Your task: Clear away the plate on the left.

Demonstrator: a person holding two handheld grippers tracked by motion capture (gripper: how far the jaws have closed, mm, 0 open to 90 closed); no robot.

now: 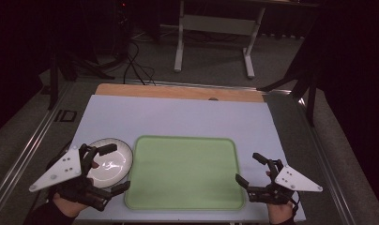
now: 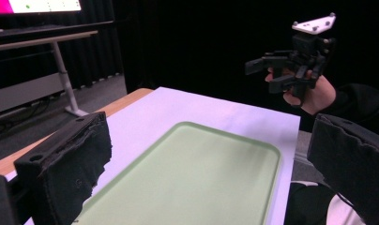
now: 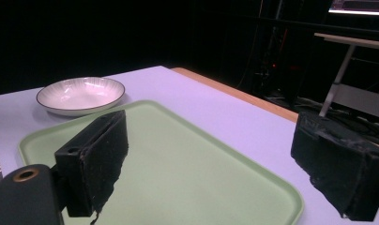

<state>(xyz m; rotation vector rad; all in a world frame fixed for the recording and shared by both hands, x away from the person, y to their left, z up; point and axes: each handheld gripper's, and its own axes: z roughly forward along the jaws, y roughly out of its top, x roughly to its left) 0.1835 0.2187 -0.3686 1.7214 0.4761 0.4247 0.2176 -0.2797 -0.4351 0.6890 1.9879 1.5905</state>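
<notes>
An empty light green tray (image 1: 185,171) lies at the near middle of the table. Just left of it sits a white shallow plate (image 1: 113,161), also empty. My left gripper (image 1: 113,168) hovers over the plate's right side, open with nothing between the jaws. My right gripper (image 1: 250,169) hangs at the tray's right edge, open and empty too. In the left gripper view my jaws (image 2: 208,173) frame the tray (image 2: 187,178), and the right gripper (image 2: 265,76) is held up beyond it. The right gripper view has its jaws (image 3: 216,164) wide over the tray (image 3: 187,154), with the plate (image 3: 79,93) behind.
A pale lavender mat (image 1: 178,115) covers the table, with a wooden strip (image 1: 178,91) along the far edge. Beyond it stand a white desk frame (image 1: 213,28) and floor cables (image 1: 133,65). Dark stands flank the table.
</notes>
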